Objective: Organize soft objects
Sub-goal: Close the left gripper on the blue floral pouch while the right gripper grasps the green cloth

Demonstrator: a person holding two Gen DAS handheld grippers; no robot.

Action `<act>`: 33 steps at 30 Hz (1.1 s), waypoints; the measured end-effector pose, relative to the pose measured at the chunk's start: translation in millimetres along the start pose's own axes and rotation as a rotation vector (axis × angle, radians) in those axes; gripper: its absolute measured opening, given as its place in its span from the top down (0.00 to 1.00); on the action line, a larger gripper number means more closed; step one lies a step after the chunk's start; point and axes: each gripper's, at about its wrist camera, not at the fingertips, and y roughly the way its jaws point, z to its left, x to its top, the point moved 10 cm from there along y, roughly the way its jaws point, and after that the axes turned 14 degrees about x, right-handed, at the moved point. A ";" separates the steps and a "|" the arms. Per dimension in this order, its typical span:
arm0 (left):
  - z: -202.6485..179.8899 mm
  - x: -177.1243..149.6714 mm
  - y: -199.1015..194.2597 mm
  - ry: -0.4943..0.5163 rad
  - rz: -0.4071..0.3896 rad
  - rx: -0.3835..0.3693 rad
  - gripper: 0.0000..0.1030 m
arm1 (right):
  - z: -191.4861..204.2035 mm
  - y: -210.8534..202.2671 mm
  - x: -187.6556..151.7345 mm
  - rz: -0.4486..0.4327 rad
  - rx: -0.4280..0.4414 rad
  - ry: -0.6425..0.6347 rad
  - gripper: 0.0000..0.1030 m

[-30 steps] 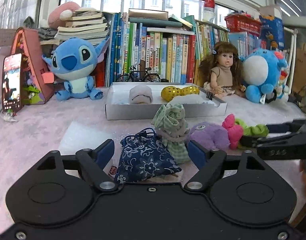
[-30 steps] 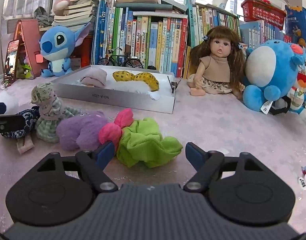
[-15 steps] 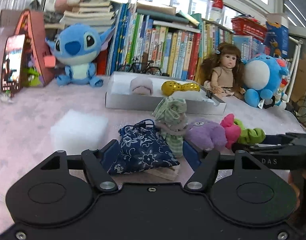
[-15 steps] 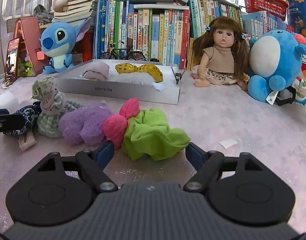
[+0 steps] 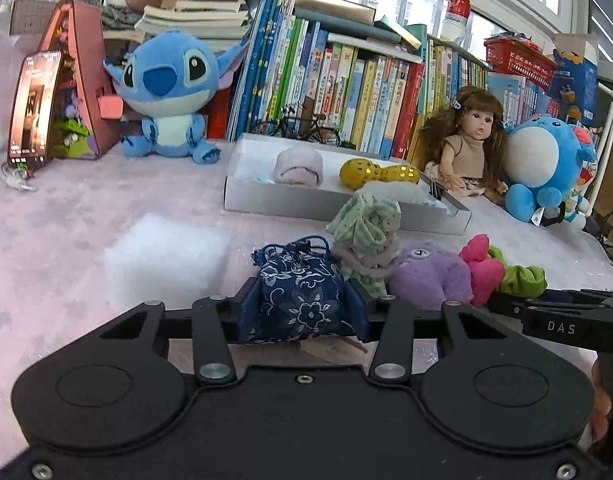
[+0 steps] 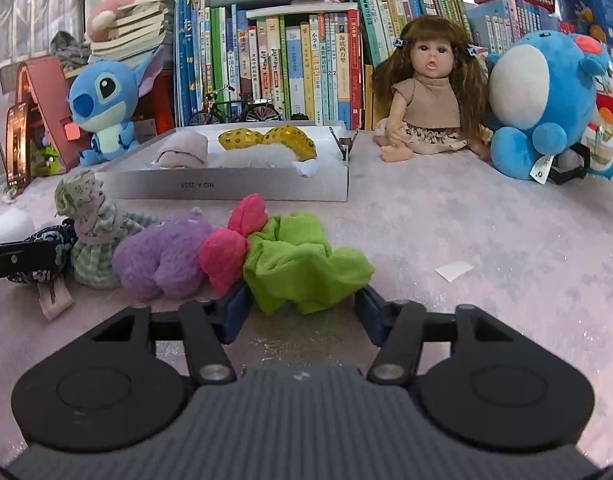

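Note:
My left gripper (image 5: 302,308) is shut on a navy floral pouch (image 5: 300,292) that rests on the pink table cover. Beside it stand a green gingham cloth doll (image 5: 366,236), a purple plush (image 5: 430,276), a pink soft toy (image 5: 482,268) and a green cloth (image 5: 522,276). My right gripper (image 6: 302,308) has its blue fingers on both sides of the green cloth (image 6: 302,264) and is closing on it. The white box (image 6: 234,190) behind holds a folded pink cloth (image 6: 182,150) and a yellow sequined toy (image 6: 270,140).
A white foam block (image 5: 166,256) lies left of the pouch. A Stitch plush (image 5: 170,96), a doll (image 6: 426,92) and a blue plush (image 6: 542,100) sit at the back before a row of books (image 5: 346,80). A paper scrap (image 6: 454,270) lies to the right.
Both grippers moved forward. The left one closed from open onto the navy pouch. The right one narrowed around the green cloth.

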 end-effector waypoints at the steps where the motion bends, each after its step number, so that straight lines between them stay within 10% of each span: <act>1: 0.2 1.4 -1.6 0.001 -0.007 0.001 0.60 | -1.1 -0.5 0.2 -0.004 0.000 0.007 0.46; 33: 4.6 46.4 -44.0 -0.002 -0.122 -0.003 0.63 | -11.1 -51.4 25.5 -0.187 -0.037 0.028 0.73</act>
